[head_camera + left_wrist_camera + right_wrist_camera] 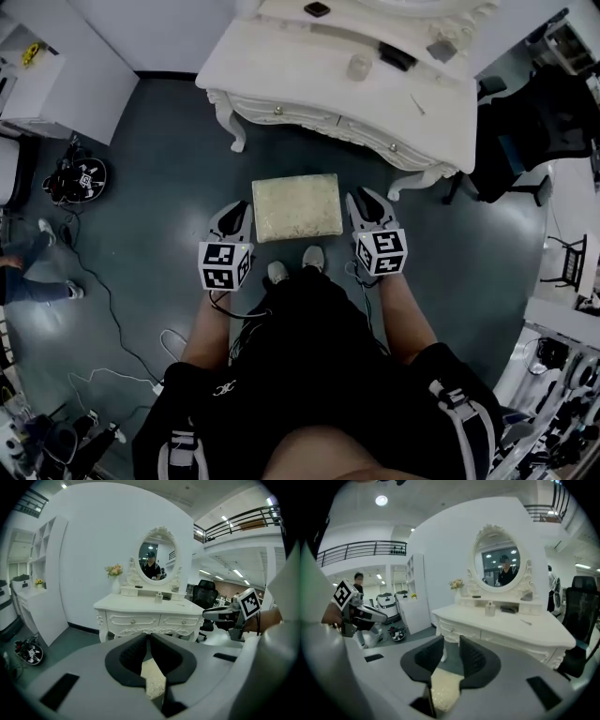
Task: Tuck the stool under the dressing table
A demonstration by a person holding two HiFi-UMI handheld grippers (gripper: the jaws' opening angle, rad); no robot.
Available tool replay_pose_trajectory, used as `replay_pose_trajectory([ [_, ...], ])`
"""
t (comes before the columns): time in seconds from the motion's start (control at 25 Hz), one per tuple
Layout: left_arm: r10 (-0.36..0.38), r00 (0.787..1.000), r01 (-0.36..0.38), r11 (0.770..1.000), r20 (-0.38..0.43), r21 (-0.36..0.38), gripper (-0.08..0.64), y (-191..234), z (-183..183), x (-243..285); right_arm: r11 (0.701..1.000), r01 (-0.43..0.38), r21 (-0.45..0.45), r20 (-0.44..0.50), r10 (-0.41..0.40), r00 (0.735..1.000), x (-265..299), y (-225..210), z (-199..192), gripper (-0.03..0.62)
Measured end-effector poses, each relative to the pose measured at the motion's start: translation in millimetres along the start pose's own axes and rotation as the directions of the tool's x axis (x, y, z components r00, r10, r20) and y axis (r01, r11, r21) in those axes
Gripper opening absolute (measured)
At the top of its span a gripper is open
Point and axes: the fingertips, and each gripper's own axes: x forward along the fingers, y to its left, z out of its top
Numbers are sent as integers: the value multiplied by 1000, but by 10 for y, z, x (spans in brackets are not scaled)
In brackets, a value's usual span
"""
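A stool with a cream cushion (295,206) stands on the dark floor just in front of the white dressing table (281,70), outside it. My left gripper (238,210) hangs by the stool's left edge, its jaws shut with nothing between them (146,636). My right gripper (362,198) is by the stool's right edge, its jaws a little apart and empty (452,641). Both gripper views look over the cushion (153,679) (442,691) toward the table's drawers (140,619) (497,637) and oval mirror. Neither gripper touches the stool.
The person's shoes (295,264) are right behind the stool. A black office chair (525,141) stands right of the table. Cables (103,309) and a black device (80,178) lie on the floor at left, near a white cabinet (56,84). Small items (359,66) sit on the tabletop.
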Motion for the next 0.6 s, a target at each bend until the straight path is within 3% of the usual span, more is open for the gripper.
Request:
replay_pose_trajectory([
  [0.04,-16,1000,16,1000,-4,4,33,-14,-81,41,1000,-22,13,-31,22,999,31,23,-149,138],
  [0.16,-73,995,76,996,-63,47,191,-78,-454,204,998,-42,36,-111,46,993,128,28,-595,170],
  [0.36,-118,969,135,989,-216,66,222,-123,-1303,329,996,-74,39,-234,81,969,251,99,-1302,207],
  [0.6,-156,925,192,979,-346,71,229,-116,-2270,515,984,-167,-61,-405,129,905,335,245,-2198,235],
])
